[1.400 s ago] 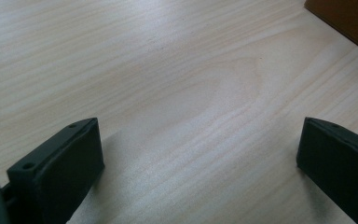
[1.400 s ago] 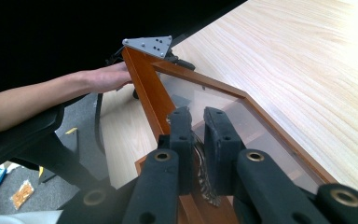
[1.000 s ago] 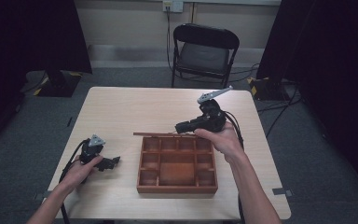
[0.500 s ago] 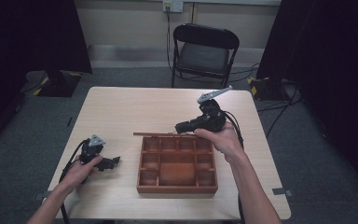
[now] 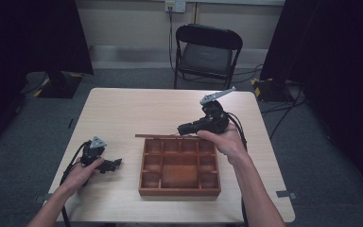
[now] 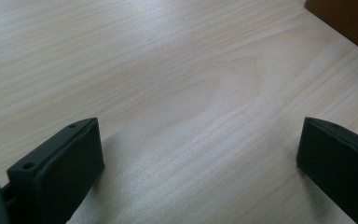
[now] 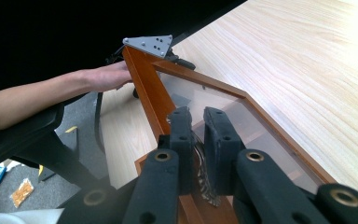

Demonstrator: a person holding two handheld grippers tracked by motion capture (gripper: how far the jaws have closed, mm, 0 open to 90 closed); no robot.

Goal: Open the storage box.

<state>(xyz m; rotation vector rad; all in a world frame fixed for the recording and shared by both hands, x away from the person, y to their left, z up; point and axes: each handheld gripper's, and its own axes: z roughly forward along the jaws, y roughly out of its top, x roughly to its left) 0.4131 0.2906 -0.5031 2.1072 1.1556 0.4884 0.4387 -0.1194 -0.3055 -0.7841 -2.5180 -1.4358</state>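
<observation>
Up at the far edge of the wooden tray (image 5: 179,190), the right claw (image 7: 198,122) is clamped on the rim of a glazed lid (image 7: 142,79), a wooden frame around a clear pane, holding it raised over the tray's rear compartments. In the right gripper view the frame runs away from that claw toward the other hand. The left claw (image 5: 115,163) rests on the tabletop (image 5: 123,113), well to the left of the tray, its jaws spread wide with nothing but bare wood between them.
</observation>
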